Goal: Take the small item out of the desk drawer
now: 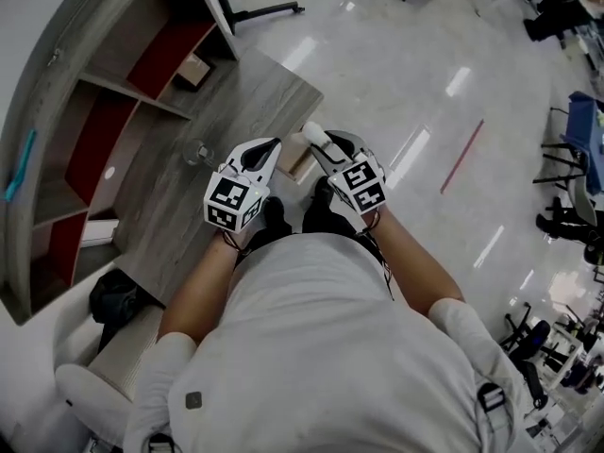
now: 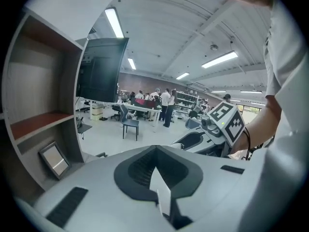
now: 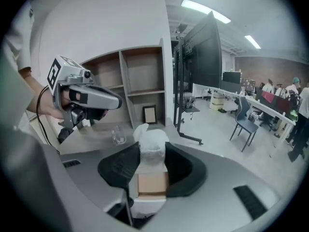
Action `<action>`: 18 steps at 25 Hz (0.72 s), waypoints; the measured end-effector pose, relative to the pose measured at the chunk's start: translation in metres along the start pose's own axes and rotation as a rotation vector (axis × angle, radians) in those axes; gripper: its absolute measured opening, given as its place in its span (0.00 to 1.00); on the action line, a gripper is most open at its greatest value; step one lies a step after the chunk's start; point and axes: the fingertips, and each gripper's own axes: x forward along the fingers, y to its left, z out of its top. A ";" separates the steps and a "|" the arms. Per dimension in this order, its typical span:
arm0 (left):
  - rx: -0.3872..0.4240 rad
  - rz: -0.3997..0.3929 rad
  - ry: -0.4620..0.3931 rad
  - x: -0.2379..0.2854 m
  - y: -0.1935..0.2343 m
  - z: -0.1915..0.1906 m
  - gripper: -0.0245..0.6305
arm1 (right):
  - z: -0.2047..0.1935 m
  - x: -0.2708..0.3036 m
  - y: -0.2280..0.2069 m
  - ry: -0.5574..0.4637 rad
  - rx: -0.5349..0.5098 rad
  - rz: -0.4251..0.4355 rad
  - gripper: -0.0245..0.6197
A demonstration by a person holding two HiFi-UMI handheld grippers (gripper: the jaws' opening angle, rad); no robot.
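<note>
My right gripper point(image 3: 152, 142) is shut on a small item point(image 3: 152, 182), a brown card piece with a white plastic-wrapped top that sticks out past the jaws. In the head view the same item point(image 1: 314, 134) shows white at the tip of the right gripper point(image 1: 327, 149), held in the air just off the corner of the grey wooden desk point(image 1: 179, 225). My left gripper point(image 2: 155, 149) is shut with nothing in it; it hangs over the desk's edge point(image 1: 274, 147), close beside the right one. A tan box-like part point(image 1: 298, 162) shows below, between the grippers.
A clear glass point(image 1: 197, 151) stands on the desk near the left gripper. Shelves with red backs point(image 1: 94, 144) rise along the desk's far side, with a small frame point(image 3: 149, 114) in one. A black bag point(image 1: 118, 298) and white chair point(image 1: 90, 385) sit at my left.
</note>
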 end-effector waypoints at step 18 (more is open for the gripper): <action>0.109 -0.109 -0.142 -0.066 -0.012 0.059 0.06 | 0.107 -0.085 0.037 -0.282 0.045 -0.137 0.29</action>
